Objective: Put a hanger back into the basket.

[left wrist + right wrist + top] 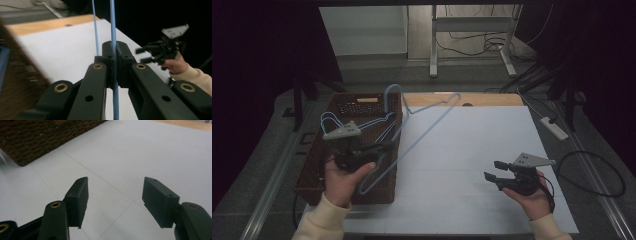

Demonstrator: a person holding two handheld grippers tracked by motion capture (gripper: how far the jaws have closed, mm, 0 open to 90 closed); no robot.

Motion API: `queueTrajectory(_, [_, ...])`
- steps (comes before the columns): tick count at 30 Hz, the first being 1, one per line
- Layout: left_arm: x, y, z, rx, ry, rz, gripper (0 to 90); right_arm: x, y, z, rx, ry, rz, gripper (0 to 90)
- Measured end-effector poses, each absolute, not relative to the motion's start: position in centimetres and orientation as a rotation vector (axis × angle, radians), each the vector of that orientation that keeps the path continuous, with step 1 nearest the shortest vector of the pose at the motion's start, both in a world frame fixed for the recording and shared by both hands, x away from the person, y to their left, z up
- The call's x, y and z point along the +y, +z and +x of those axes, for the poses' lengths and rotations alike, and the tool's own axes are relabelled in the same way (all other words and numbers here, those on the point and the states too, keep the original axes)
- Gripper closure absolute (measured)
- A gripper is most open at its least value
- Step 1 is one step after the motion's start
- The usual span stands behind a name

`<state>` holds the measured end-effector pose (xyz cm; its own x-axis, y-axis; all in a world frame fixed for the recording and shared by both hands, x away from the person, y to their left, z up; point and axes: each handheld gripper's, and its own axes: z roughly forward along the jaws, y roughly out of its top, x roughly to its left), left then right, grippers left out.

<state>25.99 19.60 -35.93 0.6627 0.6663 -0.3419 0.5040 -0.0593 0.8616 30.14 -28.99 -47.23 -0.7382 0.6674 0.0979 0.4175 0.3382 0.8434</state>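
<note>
Left gripper [384,148]: jaws clenched on the thin wire of a pale blue wire clothes hanger [432,125]; in the left gripper view the wire [113,30] runs straight up through the closed pads.
Grip point: on one sloping side of the hanger, low down, likely so the frame swings free of the other hangers as it lifts.
Hanger position: held tilted in the air, lower corner over the basket's right wall, hook [391,95] above the far rim, wide end reaching out over the white table sheet [472,150].
Basket: dark brown woven rectangular basket [312,175] at the table's left edge; more blue wire hangers [332,120] lie inside it, tangled near the held one.
Right gripper [494,172]: released, jaws standing apart with nothing between them; the right gripper view shows bare white sheet [120,157] between the pads [160,200].
Right gripper placing: low over the sheet's right side, well apart from the hanger, probably readied to take it.
Risk: hook may snag a neighbouring hanger.
</note>
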Motion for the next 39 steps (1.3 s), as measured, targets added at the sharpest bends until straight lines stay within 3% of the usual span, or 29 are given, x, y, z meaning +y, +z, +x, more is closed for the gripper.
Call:
queueTrajectory(8, [26.3, -36.0, 26.3, 1.052, 0.262, 1.684, 86.3, -28.8, -47.9, 30.5, 2.365, 1.316, 0.985, 37.8])
queueTrajectory(18, [30.4, -37.9, 27.8, 1.172, 0.311, 1.723, 86.3, -28.6, -48.5, 30.5, 2.393, 1.275, 0.994, 37.8])
queueTrajectory(39, [29.6, -43.0, 31.6, 1.285, 0.144, 1.865, 86.2, -28.6, -48.6, 30.5, 2.399, 1.260, 0.999, 38.0])
